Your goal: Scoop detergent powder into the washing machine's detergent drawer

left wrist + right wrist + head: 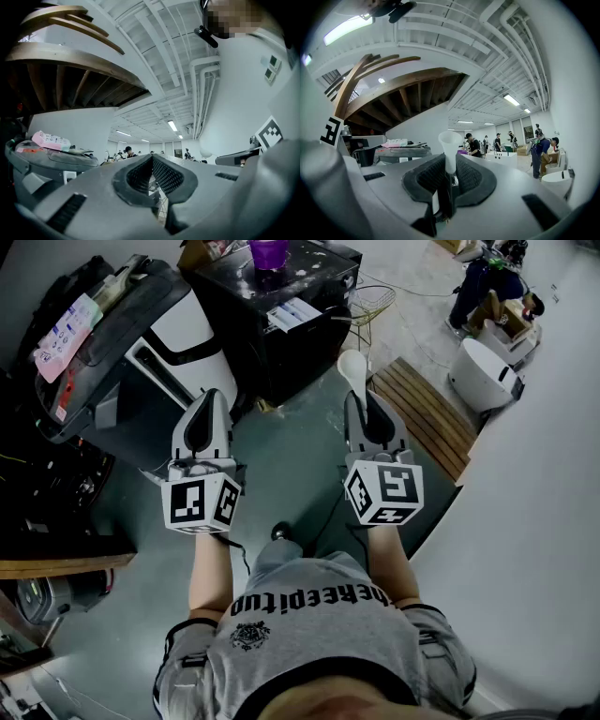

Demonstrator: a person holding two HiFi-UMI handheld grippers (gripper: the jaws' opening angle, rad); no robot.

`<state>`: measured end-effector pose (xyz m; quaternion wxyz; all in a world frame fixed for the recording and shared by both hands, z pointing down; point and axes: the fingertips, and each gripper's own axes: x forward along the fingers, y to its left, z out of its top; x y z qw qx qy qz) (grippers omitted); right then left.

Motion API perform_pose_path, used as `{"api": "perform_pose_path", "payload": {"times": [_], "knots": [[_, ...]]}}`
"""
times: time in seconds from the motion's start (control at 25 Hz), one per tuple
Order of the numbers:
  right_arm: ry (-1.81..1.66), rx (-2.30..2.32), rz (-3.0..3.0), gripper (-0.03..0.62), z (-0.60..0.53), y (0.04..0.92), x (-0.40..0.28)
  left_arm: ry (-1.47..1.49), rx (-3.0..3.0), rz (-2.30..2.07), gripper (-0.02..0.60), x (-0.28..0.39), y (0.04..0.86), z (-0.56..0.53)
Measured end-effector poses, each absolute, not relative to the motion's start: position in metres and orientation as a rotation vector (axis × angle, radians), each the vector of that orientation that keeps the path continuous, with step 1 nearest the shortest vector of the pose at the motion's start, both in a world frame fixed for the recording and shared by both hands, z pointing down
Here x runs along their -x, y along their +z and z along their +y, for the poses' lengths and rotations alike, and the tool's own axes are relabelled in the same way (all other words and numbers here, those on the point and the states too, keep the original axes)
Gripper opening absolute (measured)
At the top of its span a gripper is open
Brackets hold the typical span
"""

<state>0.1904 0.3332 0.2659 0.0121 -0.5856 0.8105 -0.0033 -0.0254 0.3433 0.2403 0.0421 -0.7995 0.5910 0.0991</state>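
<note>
Above the grey concrete floor, the right gripper pinches a white plastic scoop, the left gripper has its jaws together on nothing, and scooping seems not yet begun.

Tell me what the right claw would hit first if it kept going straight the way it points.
Probably the black cabinet with the purple cup on top: the right claw, shut on the white scoop, points toward its near right corner. Depth is unclear, so it may pass just beside it.

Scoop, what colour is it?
The scoop is white; the right gripper view shows it best.
</note>
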Motion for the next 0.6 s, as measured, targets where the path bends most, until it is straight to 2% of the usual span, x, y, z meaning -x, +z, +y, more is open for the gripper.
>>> {"api": "perform_pose_path", "payload": {"times": [0.6], "knots": [[0.015,1.865,2.496,0.064,0.311,0.266,-0.159,0.309,2.464,1.753,0.003,0.055,0.238,0.314]]}}
